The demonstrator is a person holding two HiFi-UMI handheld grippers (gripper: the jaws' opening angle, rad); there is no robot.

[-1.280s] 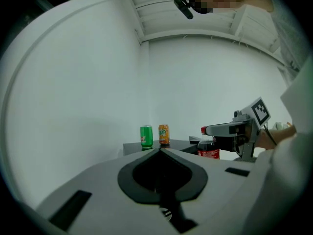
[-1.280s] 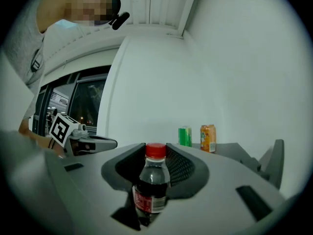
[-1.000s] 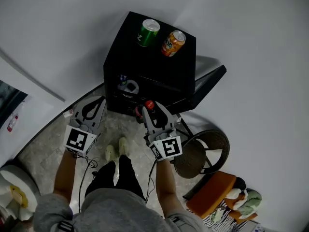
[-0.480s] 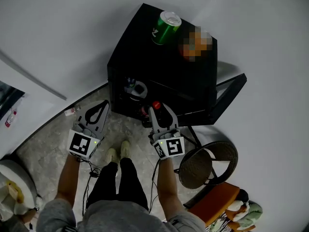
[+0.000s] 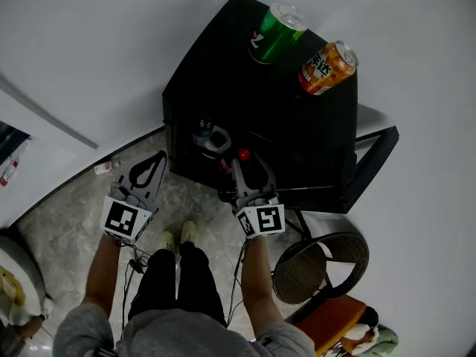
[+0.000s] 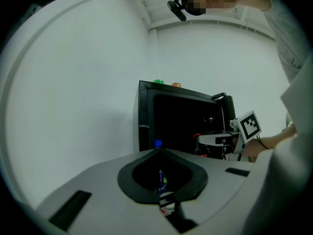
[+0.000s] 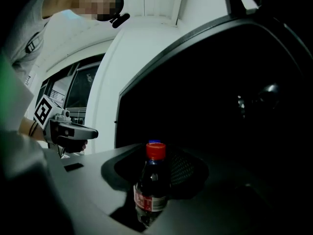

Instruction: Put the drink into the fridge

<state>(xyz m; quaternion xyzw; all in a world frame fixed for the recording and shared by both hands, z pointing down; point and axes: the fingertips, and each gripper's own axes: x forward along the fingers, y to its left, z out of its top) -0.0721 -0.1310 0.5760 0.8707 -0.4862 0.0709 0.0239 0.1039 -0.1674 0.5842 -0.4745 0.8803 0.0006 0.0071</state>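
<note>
The drink is a small dark cola bottle (image 7: 149, 190) with a red cap (image 5: 243, 154). My right gripper (image 5: 244, 163) is shut on it and holds it upright. It sits right at the open front of the black mini fridge (image 5: 282, 117), whose inside (image 7: 220, 106) is dark. The fridge door (image 5: 370, 171) hangs open to the right. My left gripper (image 5: 151, 163) is shut and holds nothing, left of the fridge and over the floor. In the left gripper view the fridge (image 6: 181, 126) lies ahead, with the right gripper (image 6: 215, 139) at its opening.
A green can (image 5: 275, 34) and an orange can (image 5: 327, 67) stand on the fridge top. A blue-capped bottle (image 5: 204, 129) and a grey round thing (image 5: 217, 137) sit in the fridge's left part. A round wicker stool (image 5: 320, 262) stands right of my legs.
Both grippers have come down and toward the fridge. The right one has brought the bottle up to the fridge's open front. The fridge top now shows larger in the head view.
</note>
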